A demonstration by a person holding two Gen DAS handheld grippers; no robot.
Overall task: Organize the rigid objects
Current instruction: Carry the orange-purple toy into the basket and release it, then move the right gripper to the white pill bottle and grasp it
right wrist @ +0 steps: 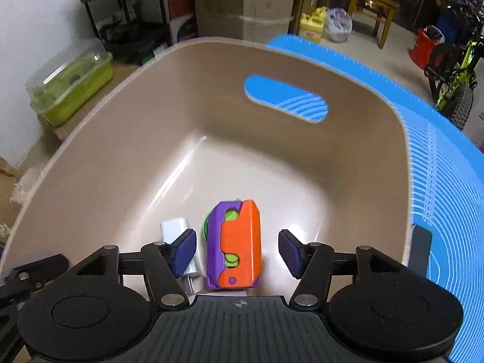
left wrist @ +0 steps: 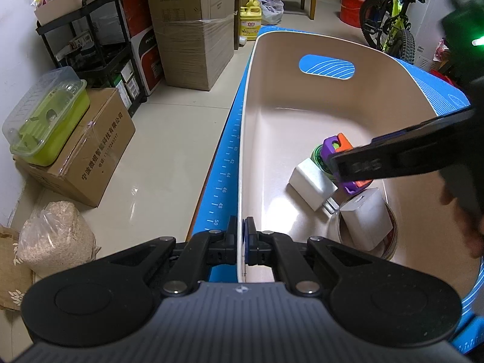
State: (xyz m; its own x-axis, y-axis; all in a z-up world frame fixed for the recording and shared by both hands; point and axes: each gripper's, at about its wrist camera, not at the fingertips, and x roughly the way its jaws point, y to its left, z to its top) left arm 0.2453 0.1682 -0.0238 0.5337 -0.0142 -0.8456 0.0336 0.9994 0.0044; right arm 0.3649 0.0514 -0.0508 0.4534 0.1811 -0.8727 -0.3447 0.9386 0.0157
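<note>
Left wrist view: left gripper (left wrist: pixel 243 240) clamped on the beige bin's rim (left wrist: pixel 242 163), two white chargers (left wrist: pixel 313 183) and tape roll (left wrist: pixel 390 242) inside, right wrist view: right gripper (right wrist: pixel 237 249) fingers apart, not touching purple-orange toy (right wrist: pixel 239 242) lying between them on the bin floor, blue mat (right wrist: pixel 438 157) beneath.

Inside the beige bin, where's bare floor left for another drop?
Bare: the bin floor on the far side, toward the handle cutout, and along the left wall. Crowded: the near right corner, where the purple-orange toy, white charger, white cube adapter and tape roll sit bunched.
</note>
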